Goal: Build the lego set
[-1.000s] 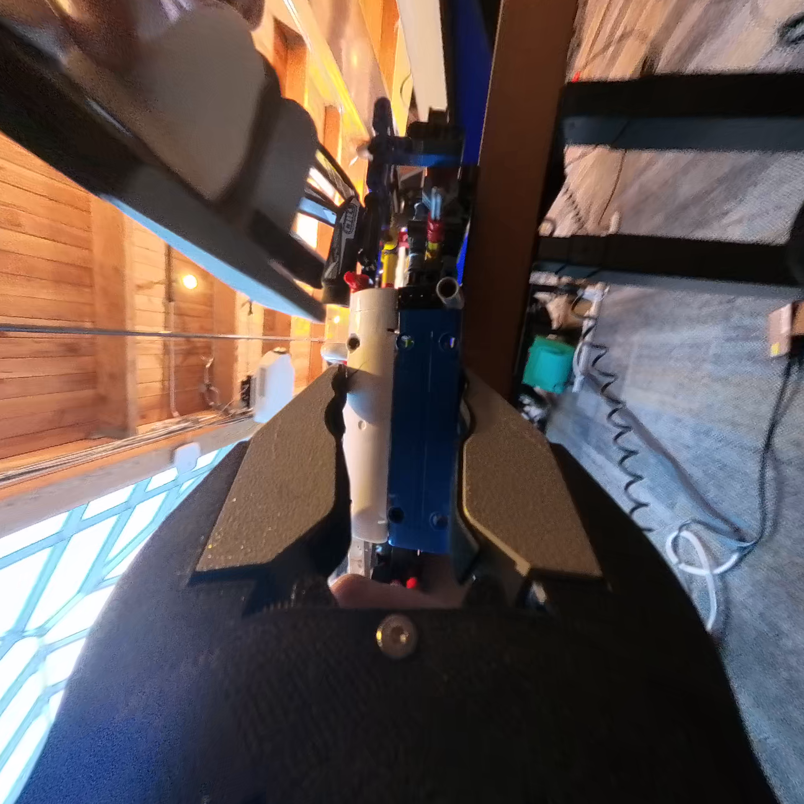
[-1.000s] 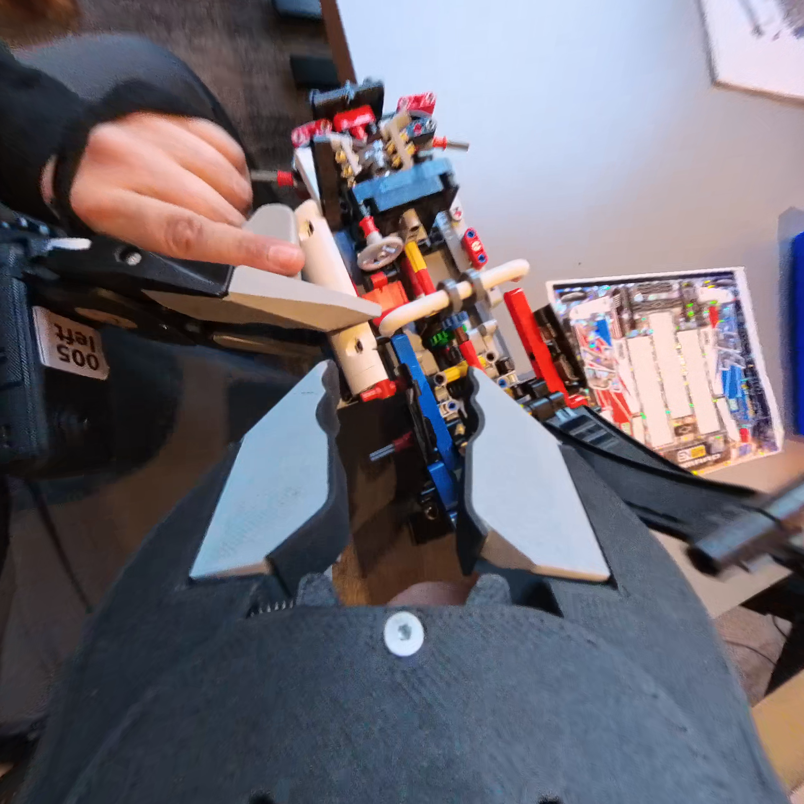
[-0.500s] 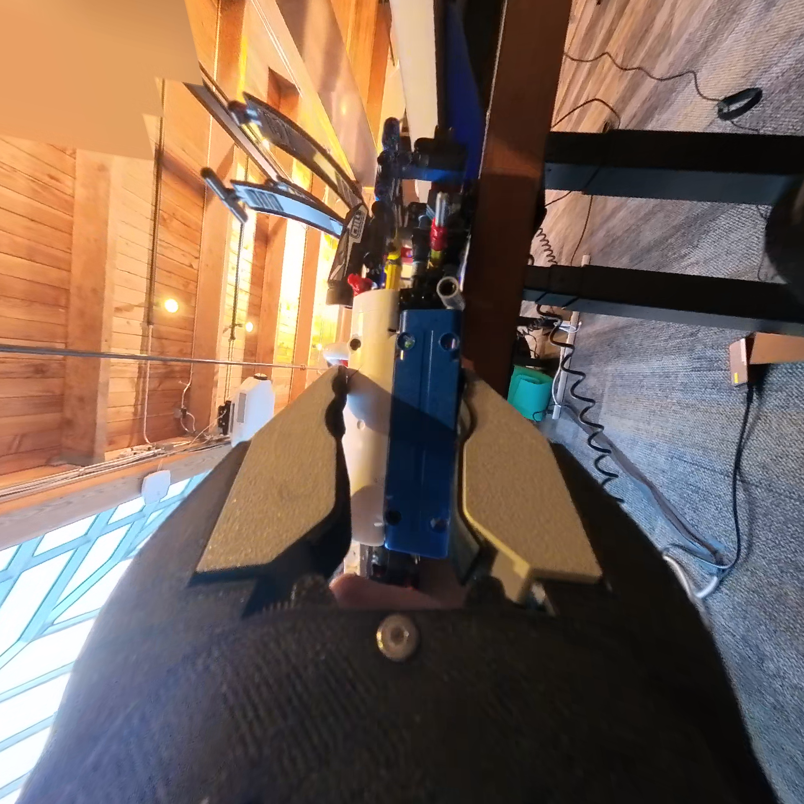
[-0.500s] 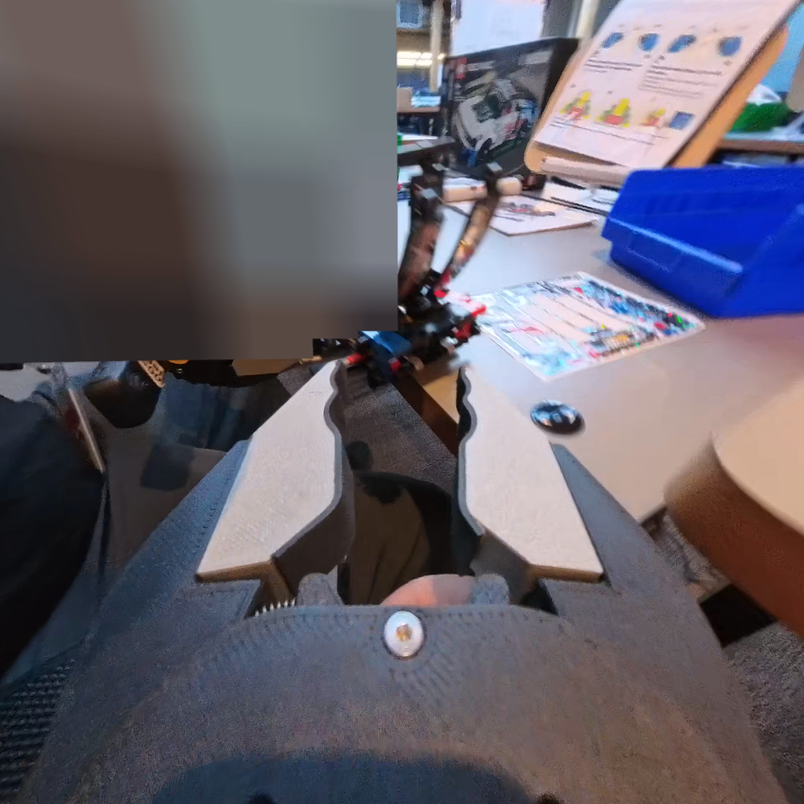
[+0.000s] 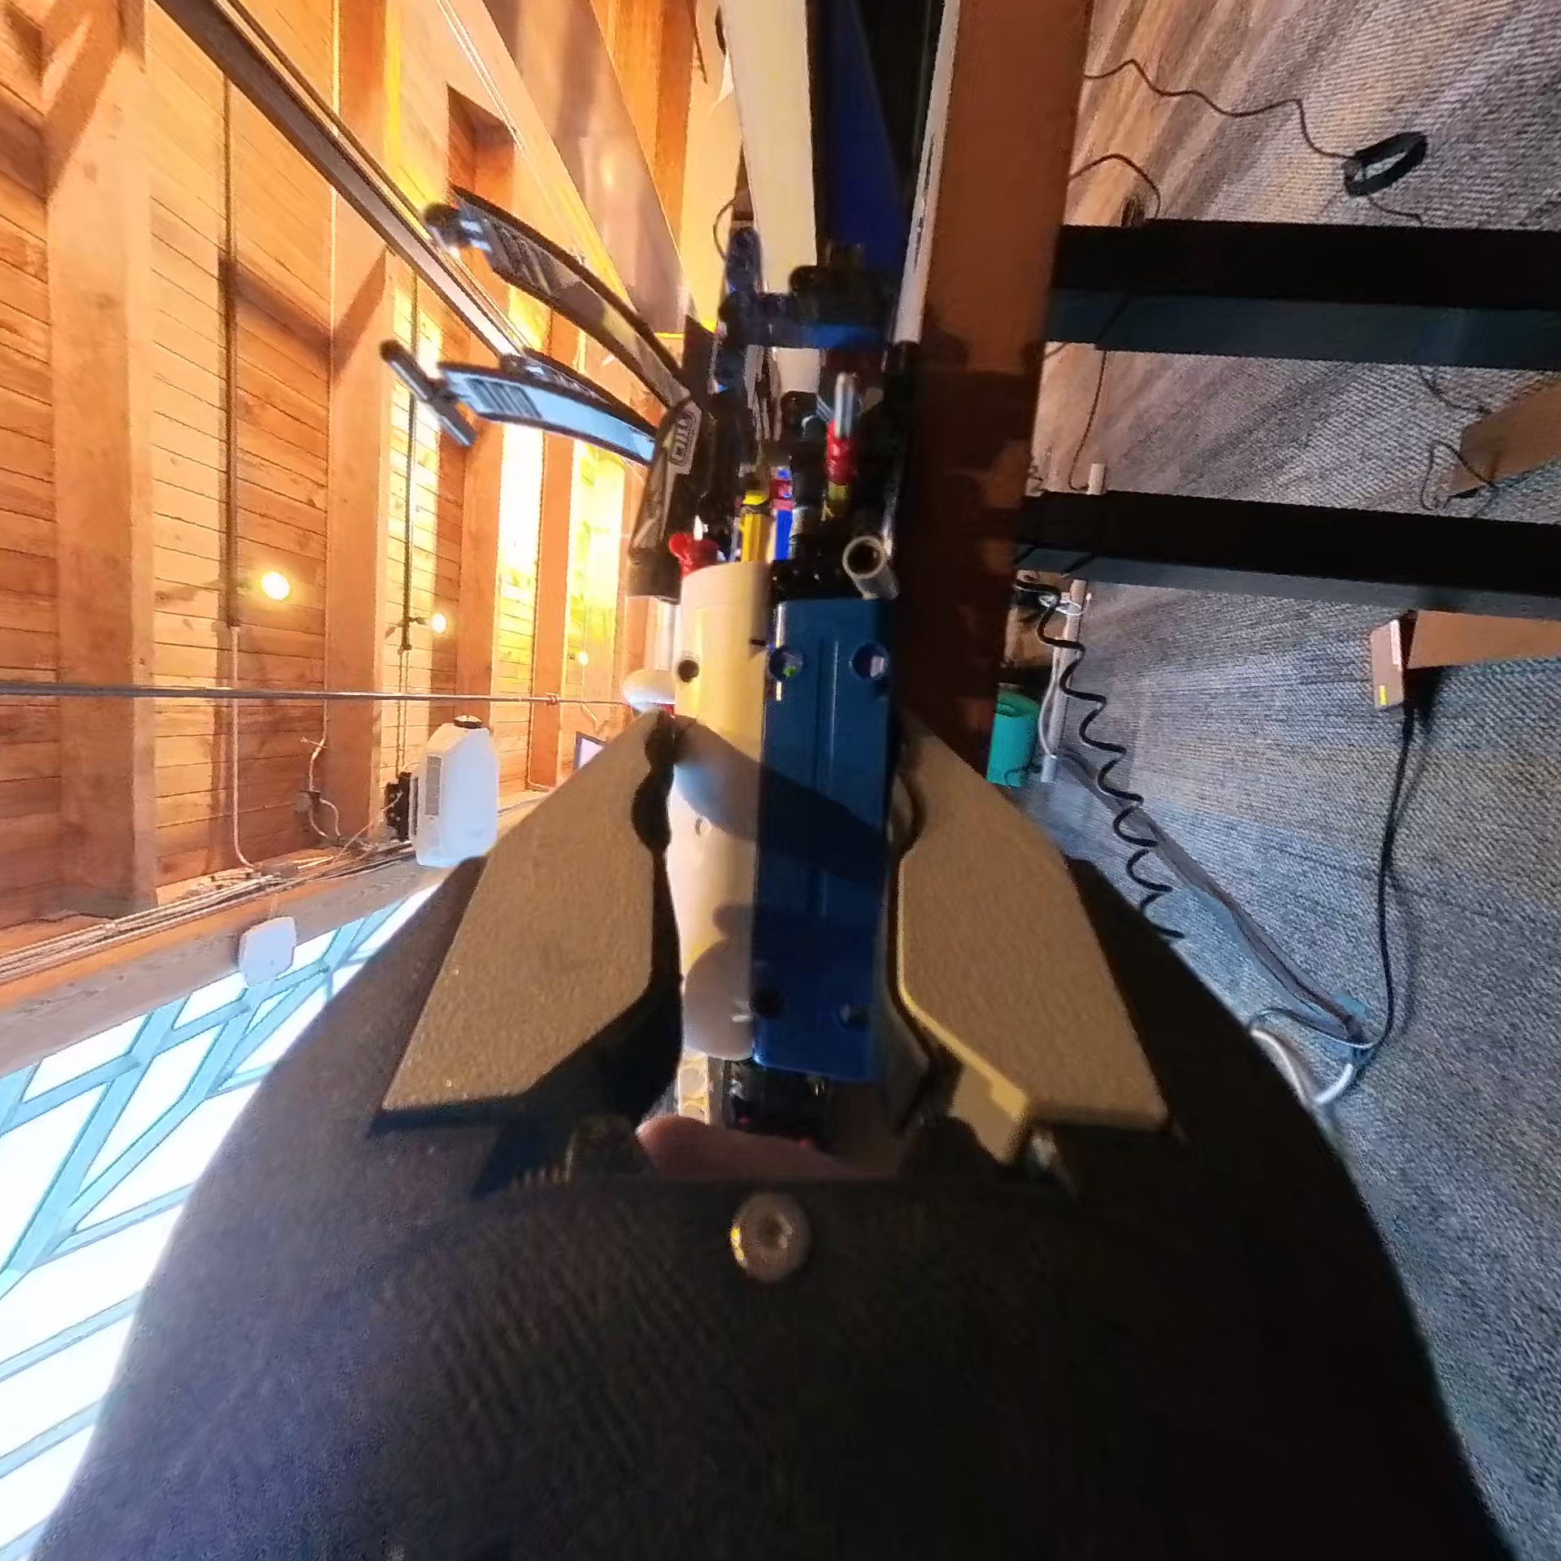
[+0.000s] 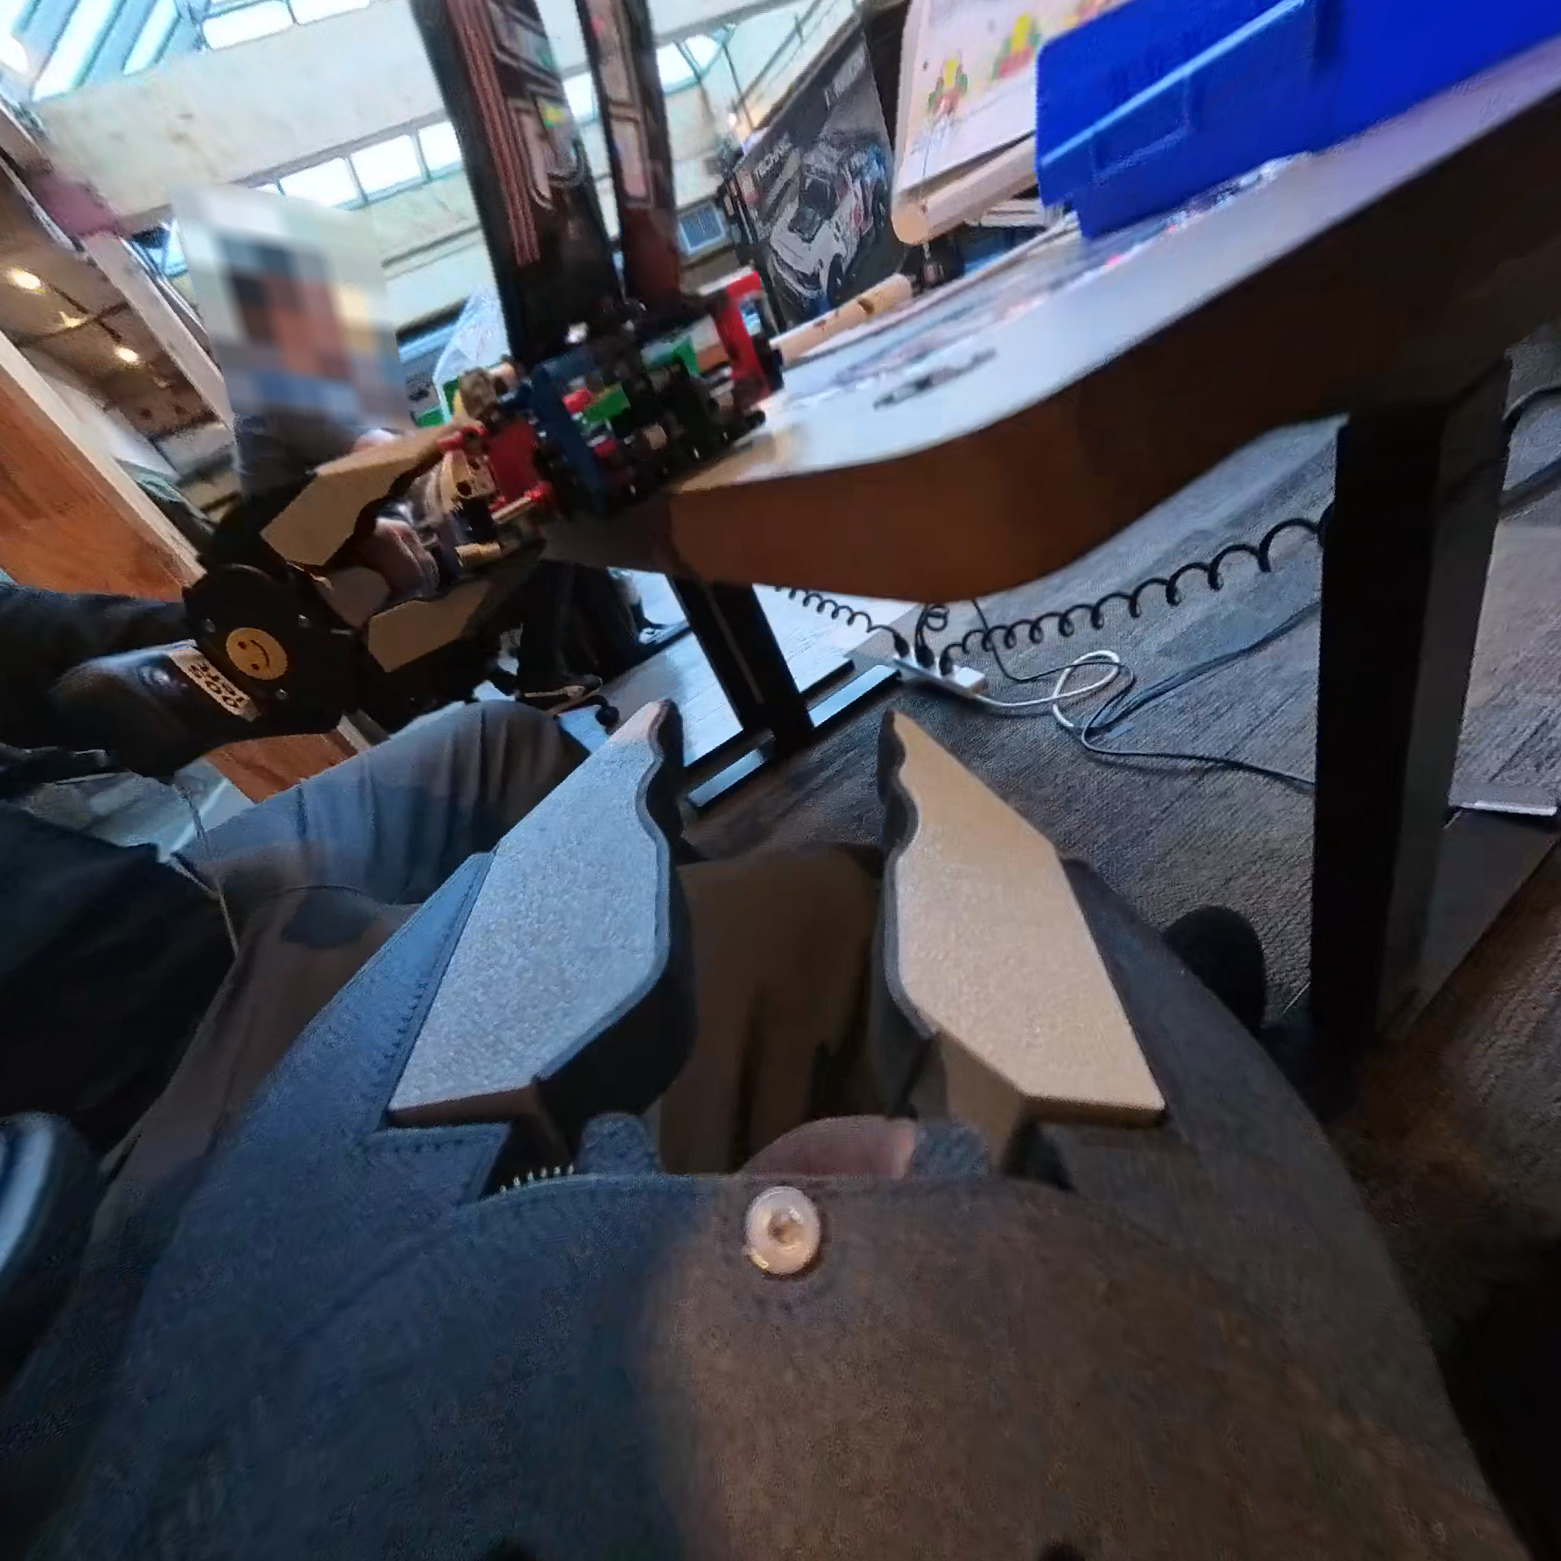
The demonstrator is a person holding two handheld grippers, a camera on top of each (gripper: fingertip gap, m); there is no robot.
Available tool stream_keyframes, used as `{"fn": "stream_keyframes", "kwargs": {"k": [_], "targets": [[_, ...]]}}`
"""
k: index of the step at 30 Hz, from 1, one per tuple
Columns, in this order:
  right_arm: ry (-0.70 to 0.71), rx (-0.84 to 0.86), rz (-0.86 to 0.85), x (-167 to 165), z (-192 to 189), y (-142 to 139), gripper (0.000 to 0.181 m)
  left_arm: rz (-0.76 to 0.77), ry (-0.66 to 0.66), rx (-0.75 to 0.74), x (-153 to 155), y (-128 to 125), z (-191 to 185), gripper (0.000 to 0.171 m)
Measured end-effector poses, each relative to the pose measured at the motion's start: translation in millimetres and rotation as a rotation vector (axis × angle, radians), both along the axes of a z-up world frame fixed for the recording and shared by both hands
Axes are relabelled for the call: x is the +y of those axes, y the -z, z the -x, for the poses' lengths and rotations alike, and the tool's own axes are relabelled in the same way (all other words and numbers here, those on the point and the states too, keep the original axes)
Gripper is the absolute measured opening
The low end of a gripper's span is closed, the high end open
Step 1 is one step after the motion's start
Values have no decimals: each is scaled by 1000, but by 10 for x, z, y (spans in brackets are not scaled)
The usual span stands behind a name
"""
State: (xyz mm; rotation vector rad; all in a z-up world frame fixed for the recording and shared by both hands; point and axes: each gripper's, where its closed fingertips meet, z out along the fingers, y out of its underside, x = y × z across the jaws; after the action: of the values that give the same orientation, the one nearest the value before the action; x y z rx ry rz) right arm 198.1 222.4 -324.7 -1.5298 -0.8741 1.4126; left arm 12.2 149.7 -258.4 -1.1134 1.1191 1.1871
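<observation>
While the left gripper (image 5: 781, 726) clamps the lego model (image 5: 785, 811) by its white and blue panels, the model's far end rests at the edge of the desk (image 6: 1056, 481), as the right wrist view shows. In that view the left gripper (image 6: 422, 515) sits at the left, level with the desk edge, its fingers pressed on the model (image 6: 617, 422) from above and below. Two long black panels (image 6: 541, 169) rise from the model's far part, and red, green and black pieces crowd its middle.

The right gripper (image 6: 773, 743) hangs low, below the desk top and apart from the model, with its jaws parted and nothing between them; past them lie a trouser leg (image 6: 380, 811) and grey carpet (image 6: 1182, 760). On the desk beyond the model stand a lego box (image 6: 819, 203) with a car picture, an open instruction booklet (image 6: 963, 93) and a blue bin (image 6: 1250, 101). A coiled black cable (image 6: 1098, 608) and a white cable (image 6: 1081, 684) lie on the carpet under the desk, beside its black leg (image 6: 1394, 676).
</observation>
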Motion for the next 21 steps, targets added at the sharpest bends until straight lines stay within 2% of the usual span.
{"fn": "stream_keyframes", "kwargs": {"k": [5, 13, 21], "targets": [[-13, 5, 70, 8, 23, 215, 45, 9, -7, -6, 52, 16, 2, 48], [-29, -30, 63, -51, 89, 358, 45, -2, -18, -10, 30, 23, -3, 48], [-45, -56, 47, -93, 145, 379, 45, 0, -23, -8, -8, 28, -3, 48]]}}
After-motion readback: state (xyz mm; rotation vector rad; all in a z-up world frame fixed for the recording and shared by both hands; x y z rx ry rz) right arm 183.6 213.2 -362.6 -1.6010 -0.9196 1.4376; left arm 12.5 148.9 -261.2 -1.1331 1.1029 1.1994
